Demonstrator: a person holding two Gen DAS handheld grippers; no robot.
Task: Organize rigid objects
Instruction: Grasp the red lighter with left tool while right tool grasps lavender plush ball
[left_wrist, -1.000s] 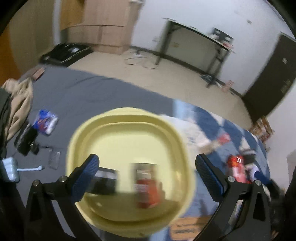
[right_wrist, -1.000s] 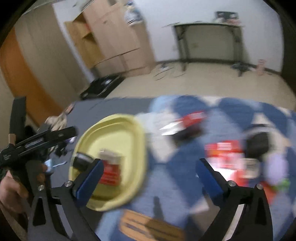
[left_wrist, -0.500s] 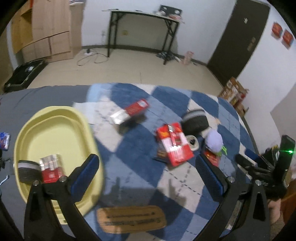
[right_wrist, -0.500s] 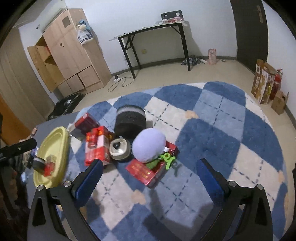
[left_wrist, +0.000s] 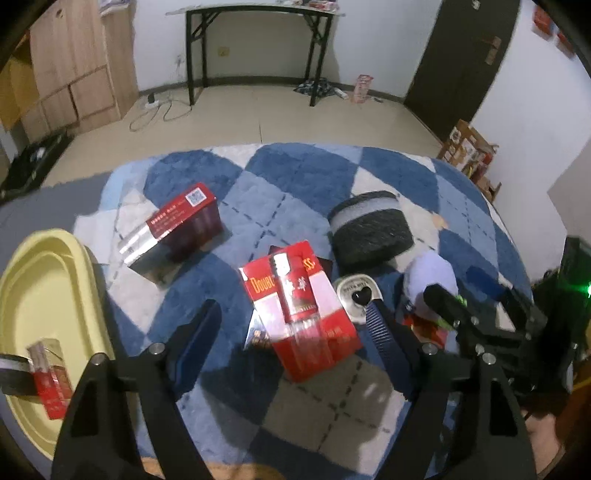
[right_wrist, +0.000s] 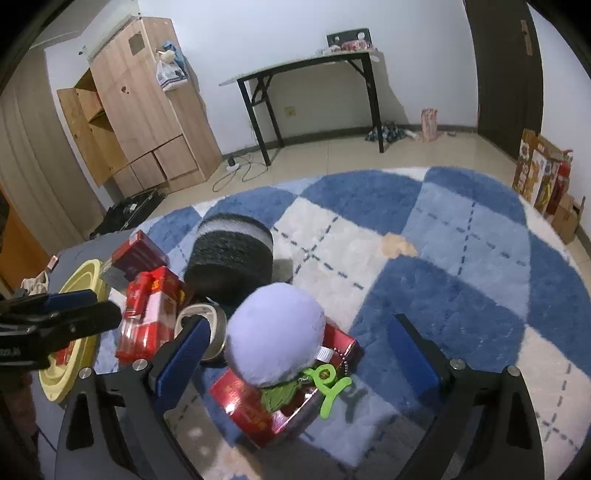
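Left gripper (left_wrist: 291, 334) points down at the checkered rug (left_wrist: 303, 177), jaws apart and just been closing, pads touching nothing; between them in view lies the red-and-white box (left_wrist: 325, 332) with a small clear bottle (left_wrist: 295, 295) lying on top of it; left of that, a dark red box (left_wrist: 177, 225) lies tilted on the rug, apart from the pile; yellow tray (left_wrist: 33, 273) at far left edge, holding a small red pack (left_wrist: 50, 384) and a dark item, partly cut off; round tin (left_wrist: 356, 299) with a black heart on its lid sits just right of the red-and-white box; grey-black knit roll (left_wrist: 369, 232) behind the tin; lilac plush ball (left_wrist: 428, 280) right of the tin, partly hidden by the right gripper's frame.

Right gripper (right_wrist: 299, 354) jaws wide, just been closing slightly, nothing pinched; lilac plush ball (right_wrist: 275, 332) sits between the fingers in view, resting on an open red box (right_wrist: 258, 410); green clip (right_wrist: 328, 384) at the ball's base on that box; round tin (right_wrist: 214, 321) just left of the ball, touching it; knit roll (right_wrist: 229, 258) behind; yellow tray (right_wrist: 79, 280) at far left, behind the left gripper's fingers (right_wrist: 74, 317).
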